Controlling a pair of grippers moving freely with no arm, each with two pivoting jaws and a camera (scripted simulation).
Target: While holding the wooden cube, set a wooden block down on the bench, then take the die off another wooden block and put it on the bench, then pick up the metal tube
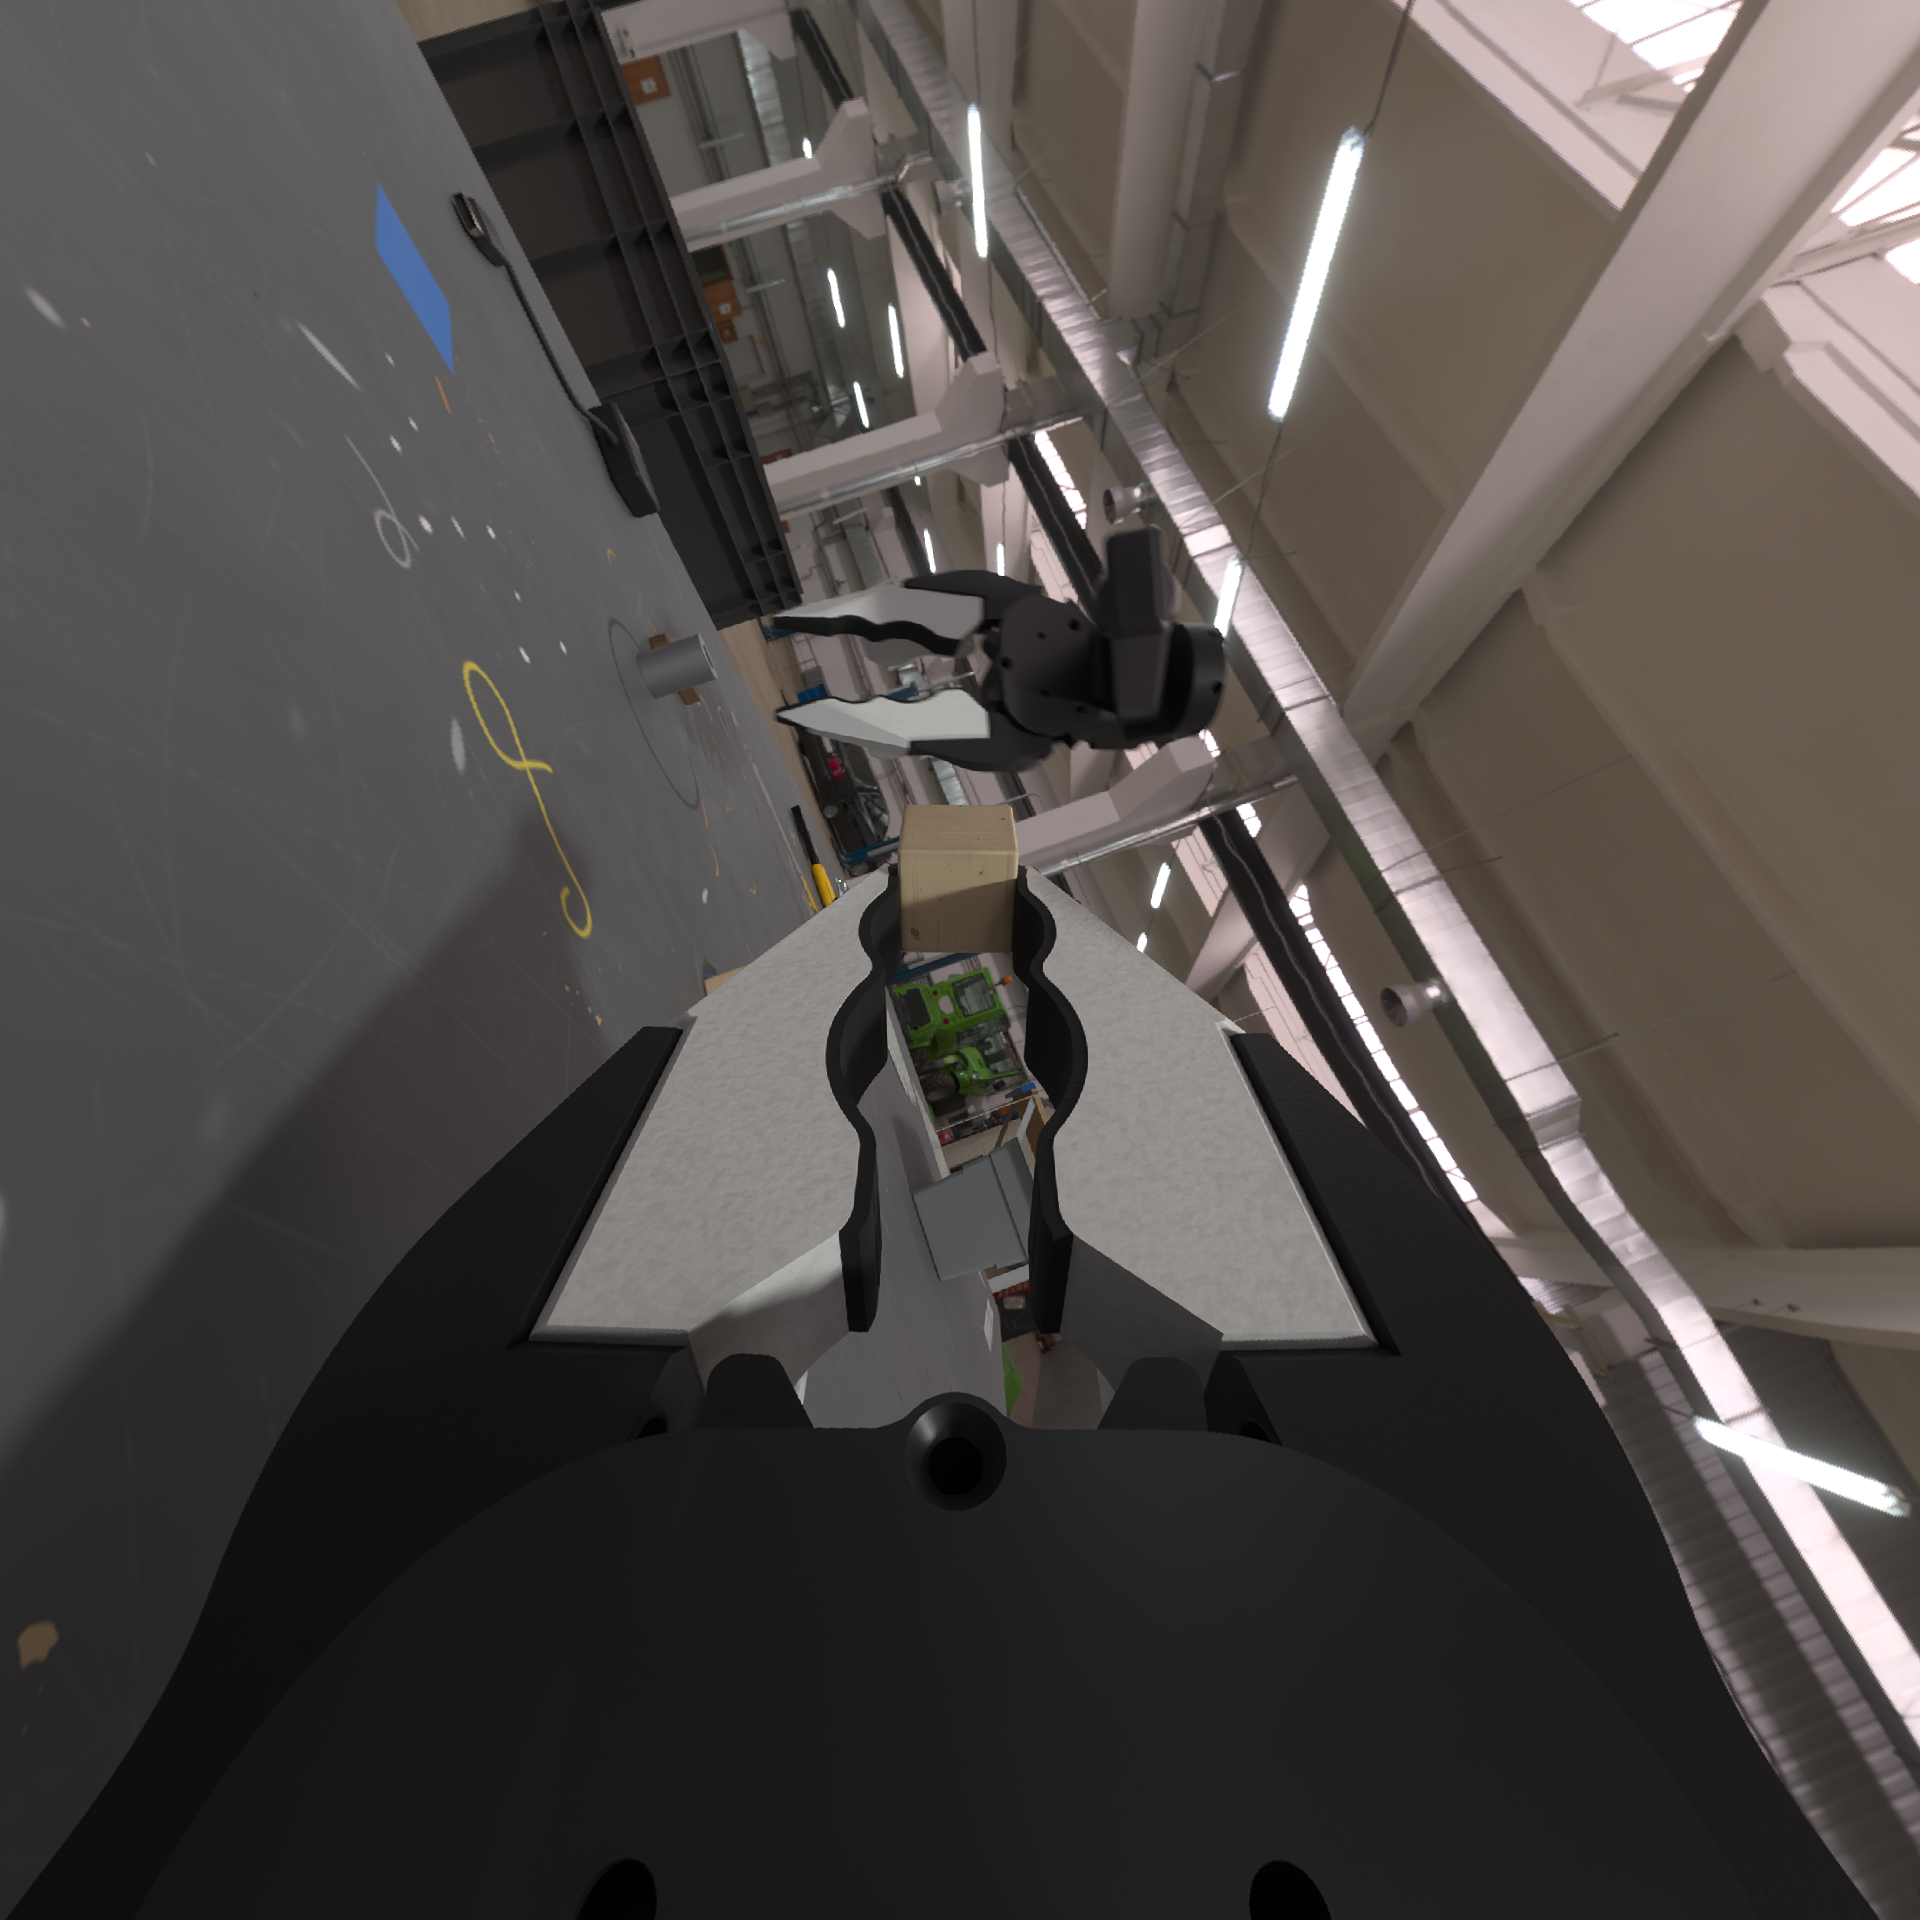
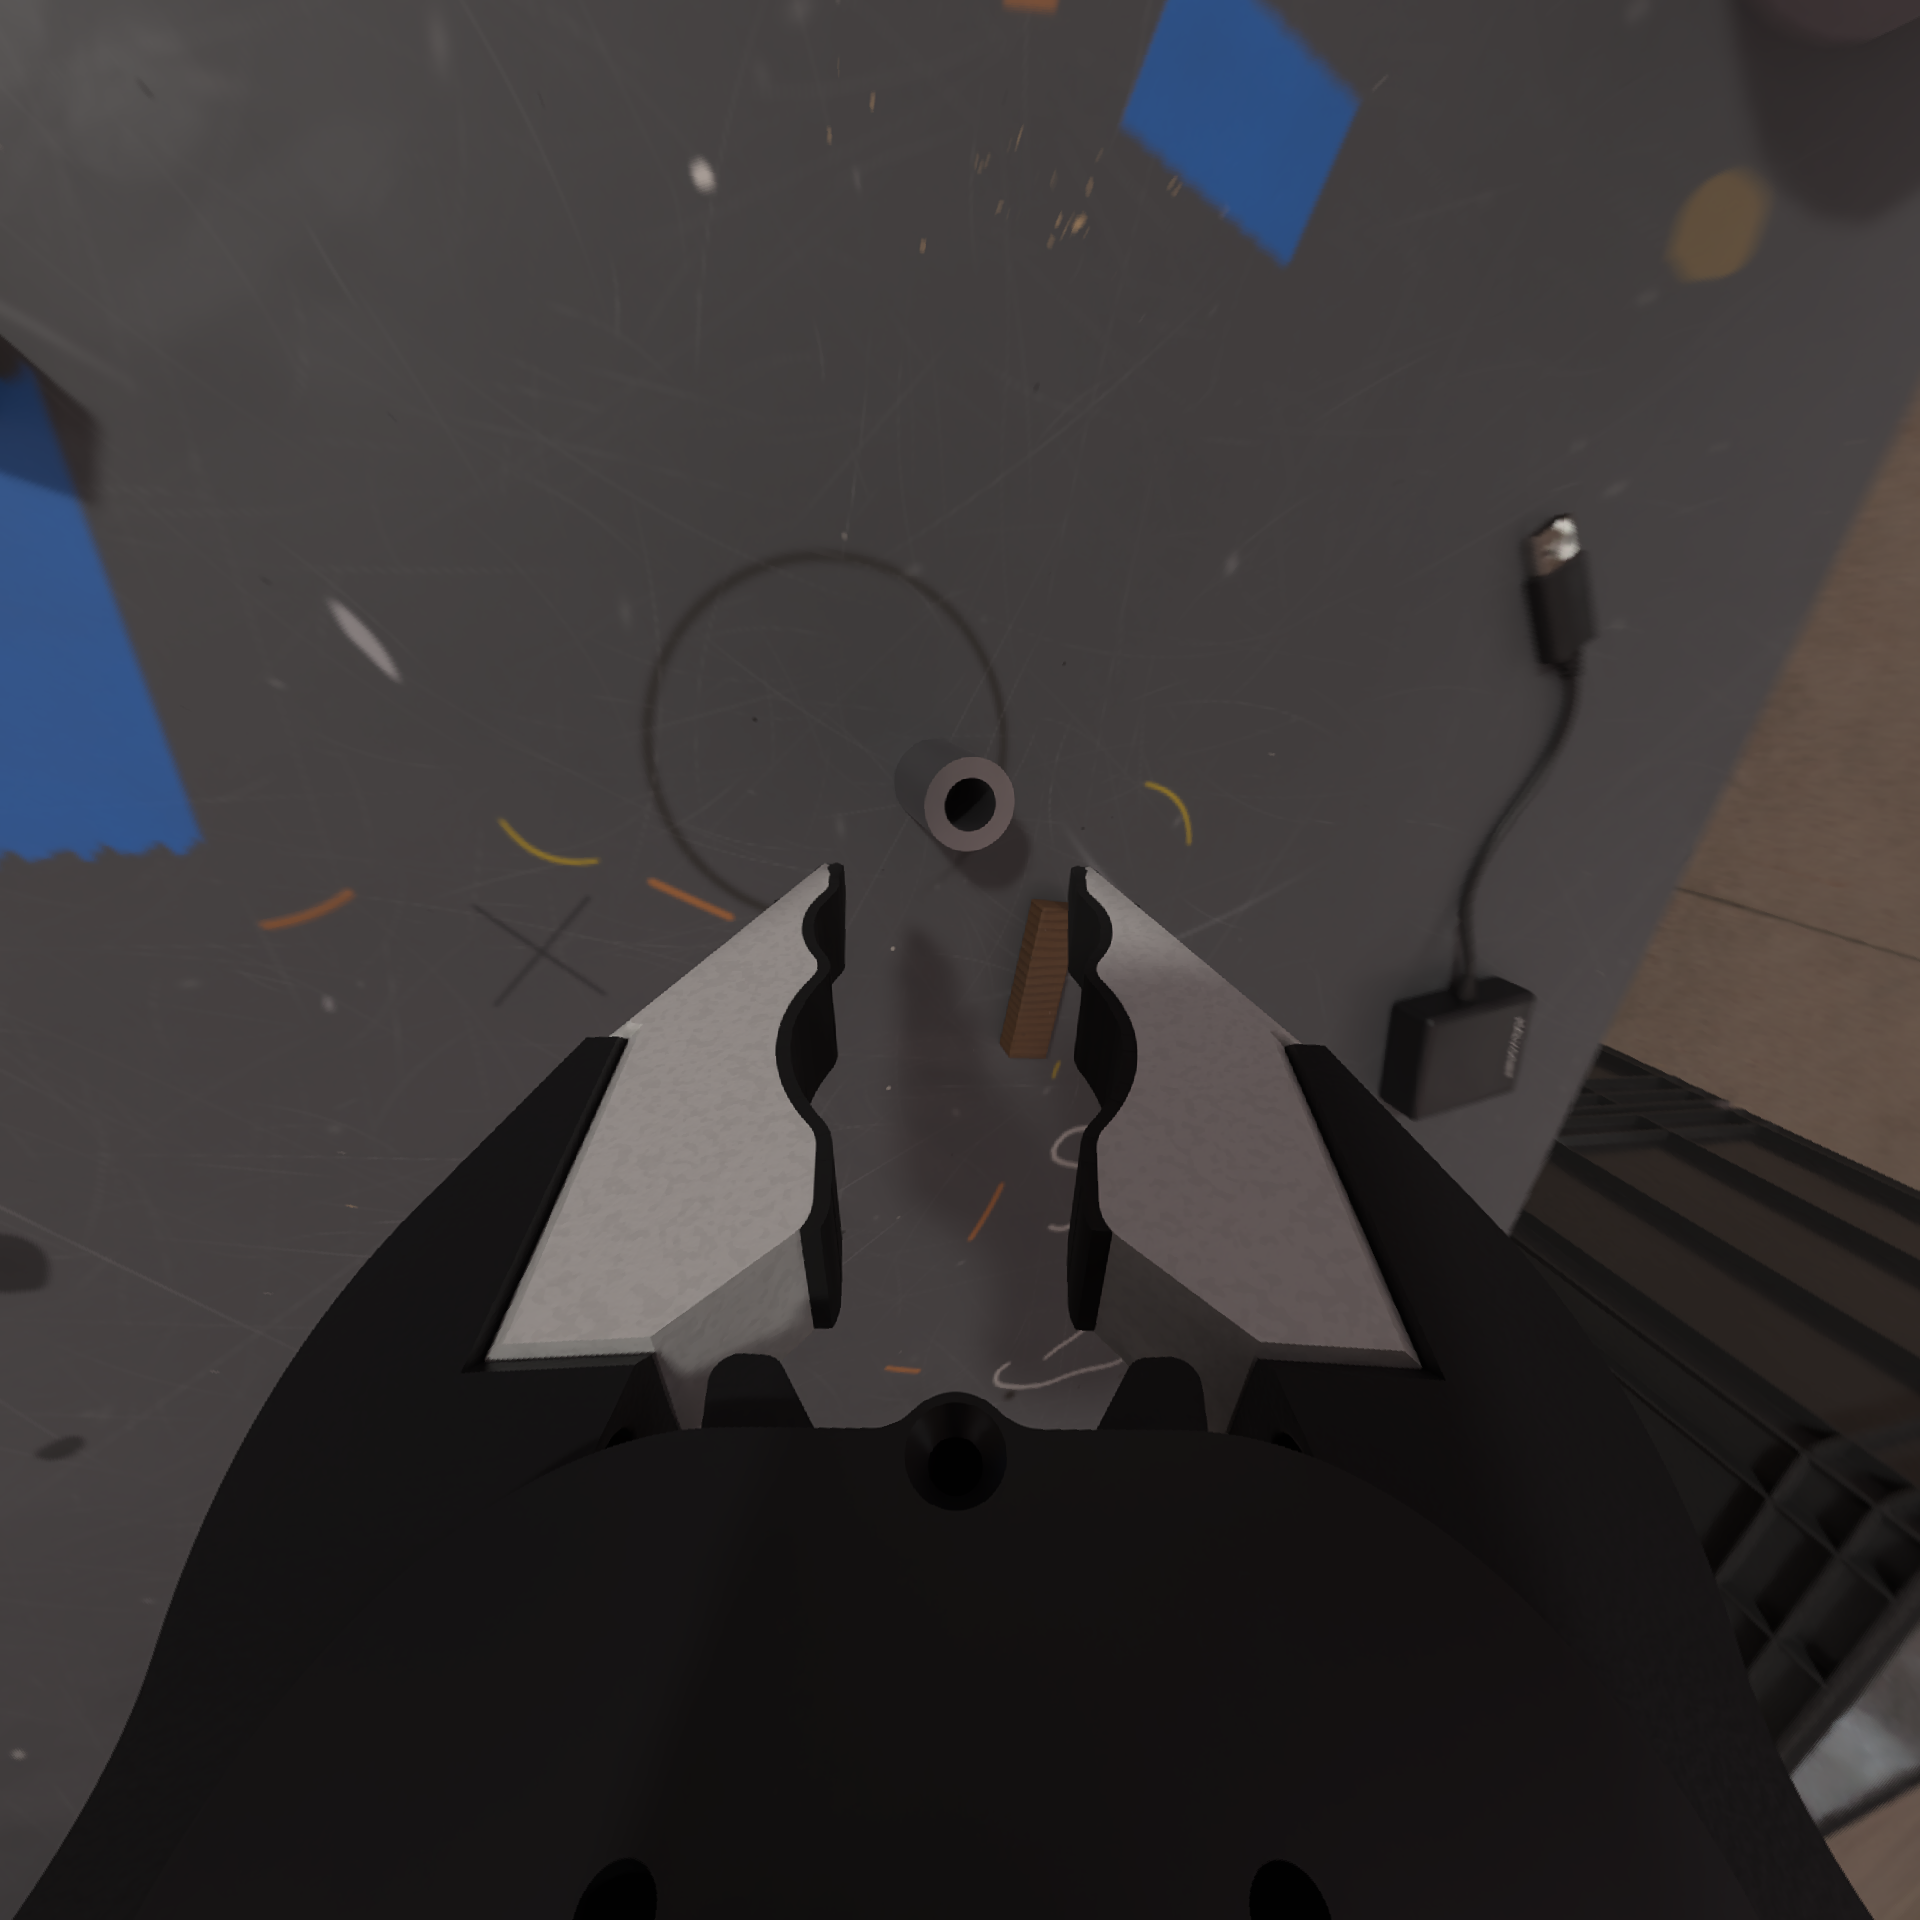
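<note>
My left gripper (image 1: 956, 888) is shut on a pale wooden cube (image 1: 957, 878), held at its fingertips in the air, off the bench. My right gripper (image 2: 956, 883) is open and empty, pointing down at the grey bench (image 2: 416, 416); it also shows in the left wrist view (image 1: 790, 670), hovering beside the bench. A short metal tube (image 2: 966, 808) stands on end on the bench just beyond my right fingertips; it also shows in the left wrist view (image 1: 677, 665). A brown wooden block (image 2: 1037, 979) lies flat on the bench between the right fingers, near the right one. No die is in view.
A black adapter box (image 2: 1460, 1049) with a cable and plug (image 2: 1558, 603) lies at the bench's right edge. Blue tape patches (image 2: 1236, 125) mark the bench. A black grid crate (image 2: 1714, 1351) sits beyond the edge.
</note>
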